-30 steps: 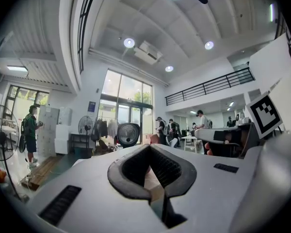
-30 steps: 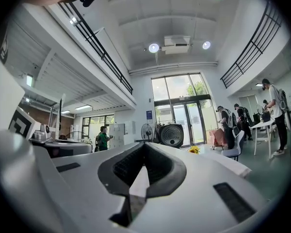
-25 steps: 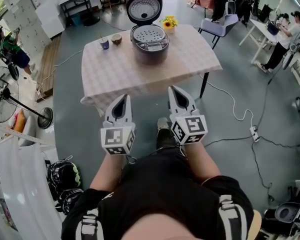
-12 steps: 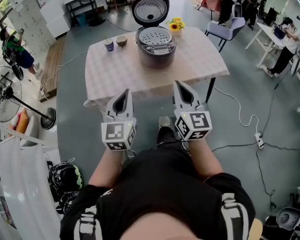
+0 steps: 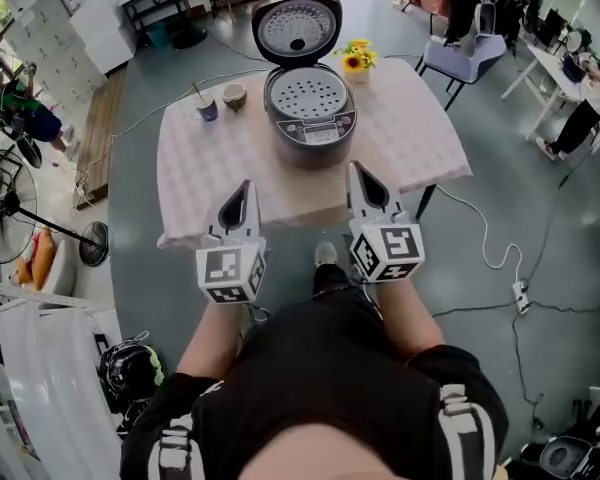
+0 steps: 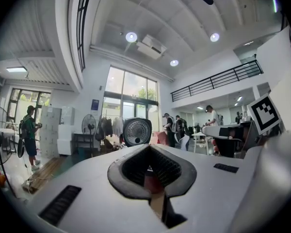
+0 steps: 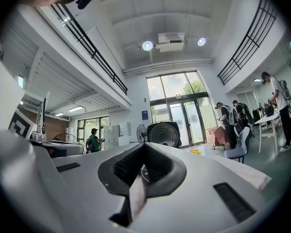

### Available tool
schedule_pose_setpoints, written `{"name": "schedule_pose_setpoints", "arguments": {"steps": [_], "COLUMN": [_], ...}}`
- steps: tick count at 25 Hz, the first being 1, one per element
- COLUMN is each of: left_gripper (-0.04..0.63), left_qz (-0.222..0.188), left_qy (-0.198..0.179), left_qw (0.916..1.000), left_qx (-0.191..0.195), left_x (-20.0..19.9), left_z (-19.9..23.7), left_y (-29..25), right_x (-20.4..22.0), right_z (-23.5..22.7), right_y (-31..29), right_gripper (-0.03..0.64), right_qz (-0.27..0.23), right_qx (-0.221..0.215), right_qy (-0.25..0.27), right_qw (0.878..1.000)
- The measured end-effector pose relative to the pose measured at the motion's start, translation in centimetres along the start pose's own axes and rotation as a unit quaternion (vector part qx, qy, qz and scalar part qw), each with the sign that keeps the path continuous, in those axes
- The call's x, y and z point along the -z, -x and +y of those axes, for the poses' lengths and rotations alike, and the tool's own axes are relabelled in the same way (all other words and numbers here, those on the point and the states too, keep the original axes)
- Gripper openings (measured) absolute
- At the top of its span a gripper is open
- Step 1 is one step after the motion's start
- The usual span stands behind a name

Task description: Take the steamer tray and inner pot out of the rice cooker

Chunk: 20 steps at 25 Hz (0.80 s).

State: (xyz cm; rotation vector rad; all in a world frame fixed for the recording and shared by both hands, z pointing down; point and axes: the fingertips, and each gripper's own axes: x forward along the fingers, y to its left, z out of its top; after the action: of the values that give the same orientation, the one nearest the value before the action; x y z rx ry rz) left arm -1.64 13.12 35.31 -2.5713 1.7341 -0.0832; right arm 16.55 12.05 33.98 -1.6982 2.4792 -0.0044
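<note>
A dark rice cooker (image 5: pixel 311 116) stands on the table (image 5: pixel 230 158) with its round lid (image 5: pixel 296 29) raised. A perforated grey steamer tray (image 5: pixel 309 91) lies in its mouth; the inner pot beneath is hidden. My left gripper (image 5: pixel 240 194) and right gripper (image 5: pixel 359 179) are both shut and empty, side by side over the table's near edge, short of the cooker. The raised lid (image 6: pixel 137 131) shows past the shut left gripper (image 6: pixel 153 176), and the lid (image 7: pixel 164 134) past the shut right gripper (image 7: pixel 139 171).
A cup with a stirrer (image 5: pixel 207 107), a small bowl (image 5: pixel 234 94) and yellow flowers (image 5: pixel 357 60) share the tabletop. A chair (image 5: pixel 460 53) is at the far right, a standing fan (image 5: pixel 75 236) to the left. Cables and a power strip (image 5: pixel 521 294) lie on the floor. People stand around the room.
Both grippers, still shut, have come forward from the floor in front of the table to its near edge. The rice cooker looks larger and closer.
</note>
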Motion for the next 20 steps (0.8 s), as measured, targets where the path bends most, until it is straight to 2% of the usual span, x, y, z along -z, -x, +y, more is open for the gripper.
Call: {"name": "schedule_pose_setpoints", "arguments": {"steps": [12, 20], "left_gripper": [0.003, 0.003], "left_qz": [0.011, 0.033], "left_qy": [0.009, 0.020], "left_qw": [0.9991, 0.9978], "left_qx": [-0.039, -0.054], "left_x": [-1.9, -2.1], "left_z": [5.6, 8.3], "left_y": [-21.1, -27.9], "right_x": [-0.8, -1.3], "right_z": [-12.6, -16.8], "right_y": [-20.0, -27.4], "right_gripper": [-0.002, -0.001], "right_qz": [0.016, 0.034], "right_qx": [-0.019, -0.029], "right_qy": [0.007, 0.016], "right_qw": [1.000, 0.999]}}
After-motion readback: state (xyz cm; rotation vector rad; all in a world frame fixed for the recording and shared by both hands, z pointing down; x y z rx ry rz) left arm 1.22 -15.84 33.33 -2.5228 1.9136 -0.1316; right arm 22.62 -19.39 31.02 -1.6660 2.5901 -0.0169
